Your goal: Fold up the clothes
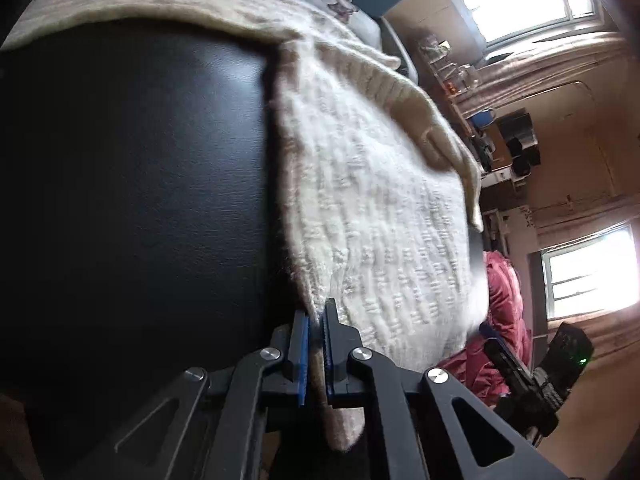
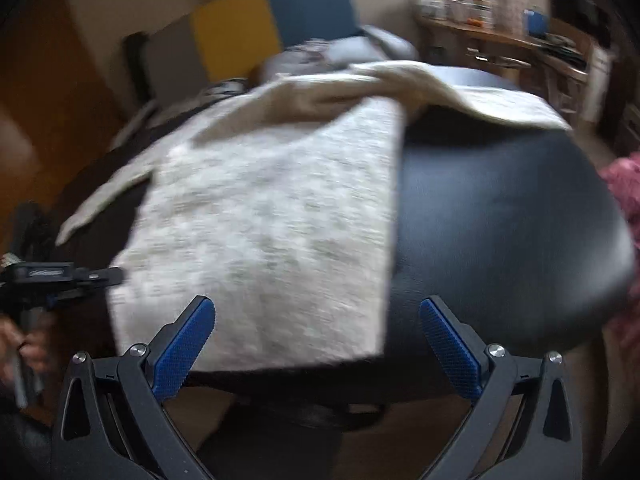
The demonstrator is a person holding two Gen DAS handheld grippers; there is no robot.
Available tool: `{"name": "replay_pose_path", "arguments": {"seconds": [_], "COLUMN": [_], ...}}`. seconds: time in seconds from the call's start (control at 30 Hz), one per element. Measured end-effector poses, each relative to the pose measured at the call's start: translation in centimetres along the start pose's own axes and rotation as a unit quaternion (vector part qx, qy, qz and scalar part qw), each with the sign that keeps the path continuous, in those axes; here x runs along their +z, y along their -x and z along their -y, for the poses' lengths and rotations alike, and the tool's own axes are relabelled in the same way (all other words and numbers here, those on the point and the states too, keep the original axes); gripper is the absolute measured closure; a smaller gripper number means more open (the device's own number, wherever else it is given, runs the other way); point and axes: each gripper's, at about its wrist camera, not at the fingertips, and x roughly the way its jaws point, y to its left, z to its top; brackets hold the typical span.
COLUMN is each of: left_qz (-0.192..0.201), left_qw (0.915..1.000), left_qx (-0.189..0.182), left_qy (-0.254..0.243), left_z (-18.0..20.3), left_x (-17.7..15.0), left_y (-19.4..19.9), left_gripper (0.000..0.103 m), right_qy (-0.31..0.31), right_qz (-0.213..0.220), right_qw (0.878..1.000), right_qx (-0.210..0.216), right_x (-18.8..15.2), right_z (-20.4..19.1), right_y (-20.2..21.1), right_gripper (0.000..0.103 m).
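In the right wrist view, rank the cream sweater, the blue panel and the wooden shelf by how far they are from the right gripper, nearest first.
From the right gripper, open above the black table's near edge:
1. Cream sweater, just ahead, its near hem between the fingers.
2. Blue panel, beyond the table's far end, centre-left.
3. Wooden shelf, at the back right; its depth against the panel is a close call.

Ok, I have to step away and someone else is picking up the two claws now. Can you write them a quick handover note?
Left claw: shut on the near corner of the cream knit sweater.
Right claw: open, holding nothing, hovering at the sweater's near hem.
Sweater: spread over the black padded table, one sleeve lying across the far end.
Red garment: off the table's side, untouched.
Done: sweater laid out, one corner gripped.
Left: grip the other hem corner with the right claw, then fold; sleeves are not tucked in yet.
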Motion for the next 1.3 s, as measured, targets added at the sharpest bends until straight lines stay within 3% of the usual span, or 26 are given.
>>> {"name": "replay_pose_path", "arguments": {"seconds": [0.1, 0.17, 0.3, 0.4, 0.5, 0.63, 0.7, 0.77, 0.83, 0.9, 0.93, 1.0, 1.2, 1.3], "left_qz": [0.001, 0.013, 0.037, 0.057, 0.113, 0.171, 0.188, 0.191, 0.178, 0.163, 0.149, 0.118, 0.021, -0.026], "left_qw": [0.9998, 0.9993, 0.9971, 0.9944, 0.9886, 0.9747, 0.9652, 0.9541, 0.9376, 0.9131, 0.8944, 0.8720, 0.8455, 0.8311], "left_qx": [0.009, 0.014, 0.023, 0.032, 0.070, 0.126, 0.153, 0.167, 0.169, 0.171, 0.172, 0.168, 0.117, 0.102], "left_qy": [-0.016, -0.031, -0.062, -0.083, -0.070, -0.070, -0.098, -0.159, -0.246, -0.333, -0.385, -0.445, -0.521, -0.546], "left_z": [0.1, 0.4, 0.8, 1.1, -1.2, -3.2, -2.8, -0.9, 1.9, 4.9, 6.7, 9.1, 13.4, 14.4], "left_x": [0.1, 0.8, 2.1, 3.2, 7.3, 12.7, 15.4, 18.1, 20.5, 22.8, 23.7, 24.6, 28.5, 29.2], "left_y": [0.2, 1.2, 3.1, 4.6, 7.9, 11.2, 11.5, 10.2, 7.6, 4.8, 2.4, -1.3, -10.6, -13.3], "left_gripper": [0.098, 0.098, 0.097, 0.095, 0.094, 0.094, 0.094, 0.089, 0.089, 0.089, 0.089, 0.088, 0.084, 0.084], "right_qy": [0.024, 0.028, 0.076, 0.076, 0.060, 0.054, 0.054, 0.055, 0.067, 0.080, 0.086, 0.096, 0.109, 0.111], "right_qz": [-0.038, -0.077, -0.101, -0.097, -0.072, -0.039, -0.038, -0.041, -0.048, -0.060, -0.065, -0.074, -0.090, -0.085], "right_qw": [0.999, 0.996, 0.990, 0.991, 0.995, 0.997, 0.998, 0.998, 0.997, 0.995, 0.994, 0.993, 0.990, 0.990], "right_qx": [0.002, -0.019, -0.057, -0.044, -0.029, -0.023, -0.016, -0.005, -0.004, -0.003, -0.002, -0.001, 0.012, 0.023], "right_x": [-0.1, -0.2, 0.0, 0.5, 2.0, 5.6, 7.6, 9.6, 10.9, 12.0, 12.4, 12.6, 11.4, 11.4], "right_z": [-1.8, -2.4, -3.6, -3.2, -2.4, -2.5, -3.0, -3.6, -4.2, -4.9, -5.1, -5.2, -4.6, -4.3], "right_y": [-2.6, -4.9, -5.6, -4.6, -3.2, -3.0, -4.2, -6.0, -7.6, -9.6, -10.6, -12.4, -15.2, -15.1], "right_gripper": [0.000, 0.000, 0.000, 0.000, 0.000, 0.000, 0.000, 0.000, 0.000, 0.000, 0.000, 0.000, 0.000, 0.000]}}
